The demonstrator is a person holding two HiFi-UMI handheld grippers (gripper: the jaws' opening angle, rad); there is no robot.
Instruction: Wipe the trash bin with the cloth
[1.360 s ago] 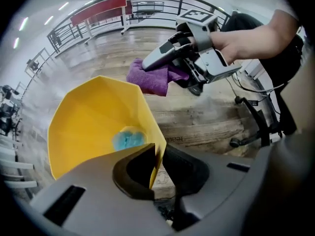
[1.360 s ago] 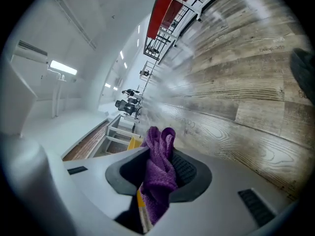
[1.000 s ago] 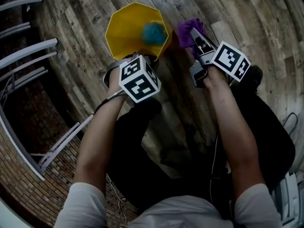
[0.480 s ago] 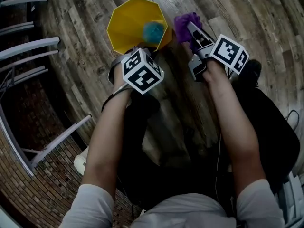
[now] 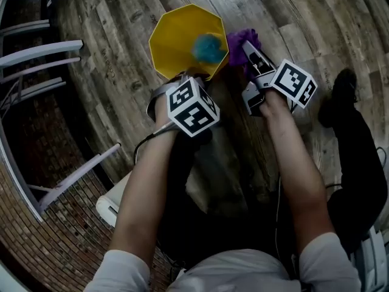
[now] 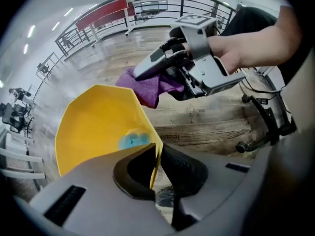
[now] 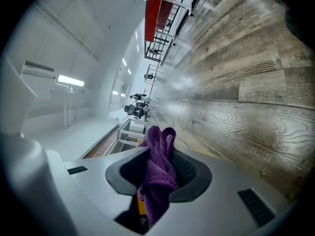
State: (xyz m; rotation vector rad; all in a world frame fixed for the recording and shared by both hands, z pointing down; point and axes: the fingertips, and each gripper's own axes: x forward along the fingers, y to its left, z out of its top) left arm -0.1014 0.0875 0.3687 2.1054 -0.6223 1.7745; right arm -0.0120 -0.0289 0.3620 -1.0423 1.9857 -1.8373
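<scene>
**A:** Because your left tool [image 6: 156, 167] is clamped shut on the near rim of the yellow trash bin [image 5: 176, 38], the bin looks steadied on the floor [image 5: 115, 84] for wiping; that forearm reaches steeply down over it.

**B:** And the right tool [image 7: 157, 167]?

**A:** You hold its jaws closed on the purple cloth [image 5: 236, 41], just beside the bin's right wall; it points nearly level, likely ready to rub there; a blue lump [image 5: 208, 48] lies inside the bin.
</scene>
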